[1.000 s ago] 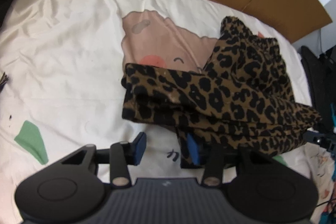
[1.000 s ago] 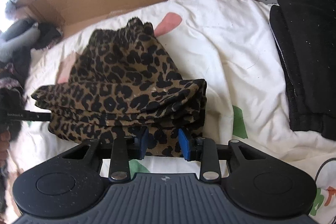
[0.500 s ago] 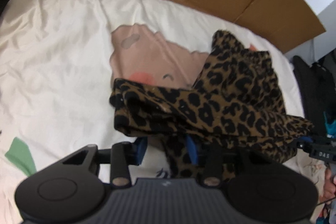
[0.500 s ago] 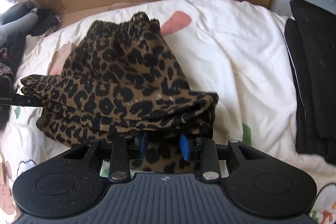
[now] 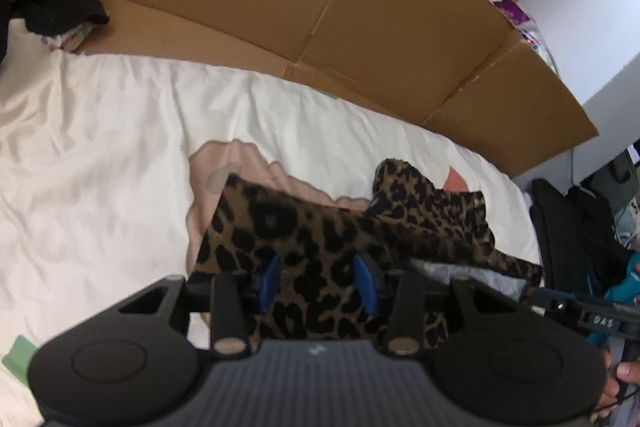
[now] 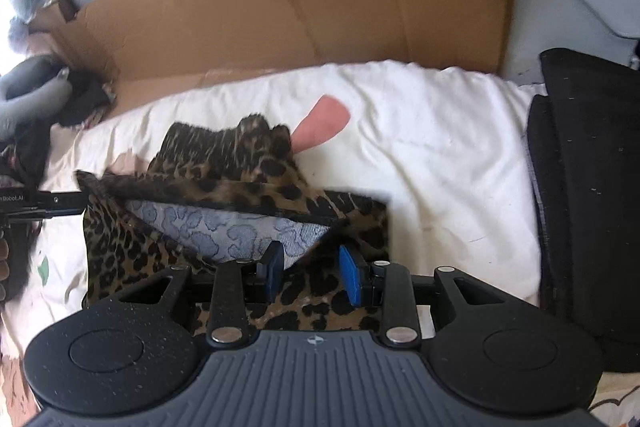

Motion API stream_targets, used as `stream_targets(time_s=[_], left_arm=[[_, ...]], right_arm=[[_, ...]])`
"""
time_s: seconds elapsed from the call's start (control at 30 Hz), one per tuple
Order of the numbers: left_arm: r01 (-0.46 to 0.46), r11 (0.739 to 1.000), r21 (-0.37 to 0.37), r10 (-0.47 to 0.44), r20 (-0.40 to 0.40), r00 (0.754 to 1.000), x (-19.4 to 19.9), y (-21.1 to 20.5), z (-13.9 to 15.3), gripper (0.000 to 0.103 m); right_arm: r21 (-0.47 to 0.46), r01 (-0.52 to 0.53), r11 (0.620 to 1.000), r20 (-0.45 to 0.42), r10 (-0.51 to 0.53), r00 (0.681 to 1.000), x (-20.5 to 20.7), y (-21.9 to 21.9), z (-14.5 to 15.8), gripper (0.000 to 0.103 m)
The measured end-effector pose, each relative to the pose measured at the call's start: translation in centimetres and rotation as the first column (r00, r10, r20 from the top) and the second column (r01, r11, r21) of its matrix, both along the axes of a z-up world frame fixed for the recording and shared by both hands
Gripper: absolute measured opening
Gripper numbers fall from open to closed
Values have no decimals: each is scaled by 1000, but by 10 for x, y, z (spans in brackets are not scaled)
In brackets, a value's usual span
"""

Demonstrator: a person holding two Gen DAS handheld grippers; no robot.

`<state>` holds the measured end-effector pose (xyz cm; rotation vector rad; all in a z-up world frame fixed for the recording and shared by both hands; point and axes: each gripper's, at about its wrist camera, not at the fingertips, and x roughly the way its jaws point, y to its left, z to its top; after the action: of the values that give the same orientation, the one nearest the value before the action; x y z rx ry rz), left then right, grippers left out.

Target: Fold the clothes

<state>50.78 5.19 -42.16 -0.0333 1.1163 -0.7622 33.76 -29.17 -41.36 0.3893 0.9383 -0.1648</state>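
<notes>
Leopard-print garment (image 5: 320, 239) lies on the white bed sheet (image 5: 100, 167), roughly centre of the bed, partly folded. In the right wrist view the near layer is turned back, exposing the pale grey inner face (image 6: 224, 231) of the fabric.

Left gripper (image 5: 318, 281): blue fingers (image 5: 267, 279) stand apart with a wide gap; leopard fabric fills the space between and under them. Pads are not pressed onto the cloth; whether any fold is caught cannot be told.

Right gripper (image 6: 312, 273): blue fingers (image 6: 352, 279) likewise parted, sitting over the near edge of the garment at 6 o'clock of the frame. Cloth passes beneath and between them, no pinch visible.

From the right wrist view, the left gripper's black body (image 6: 36, 203) enters at 9 o'clock, touching the garment's left corner. From the left wrist view, the right gripper (image 5: 580, 311) shows at 4 o'clock, with a hand (image 5: 624, 383) on its handle.

Surroundings: flattened brown cardboard (image 5: 320, 7) at 12 o'clock beyond the bed; black folded clothing (image 6: 588, 187) at 3 o'clock in the right wrist view; dark clothes pile (image 5: 60, 3) at 10 o'clock in the left wrist view.
</notes>
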Motion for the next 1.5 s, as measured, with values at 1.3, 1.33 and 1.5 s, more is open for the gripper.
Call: stream_targets(time_s=[1.3, 1.33, 1.5], left_arm=[[-99, 982, 163, 91, 56, 994, 43, -9, -37, 11], [-112, 982, 151, 106, 49, 993, 44, -6, -37, 8], [-164, 981, 101, 161, 43, 986, 45, 3, -32, 4]], right_arm=[[-7, 140, 990, 68, -140, 988, 0, -38, -20, 1], [-3, 146, 989, 72, -145, 987, 0, -39, -19, 1], [17, 174, 985, 93, -175, 980, -2, -44, -16, 0]])
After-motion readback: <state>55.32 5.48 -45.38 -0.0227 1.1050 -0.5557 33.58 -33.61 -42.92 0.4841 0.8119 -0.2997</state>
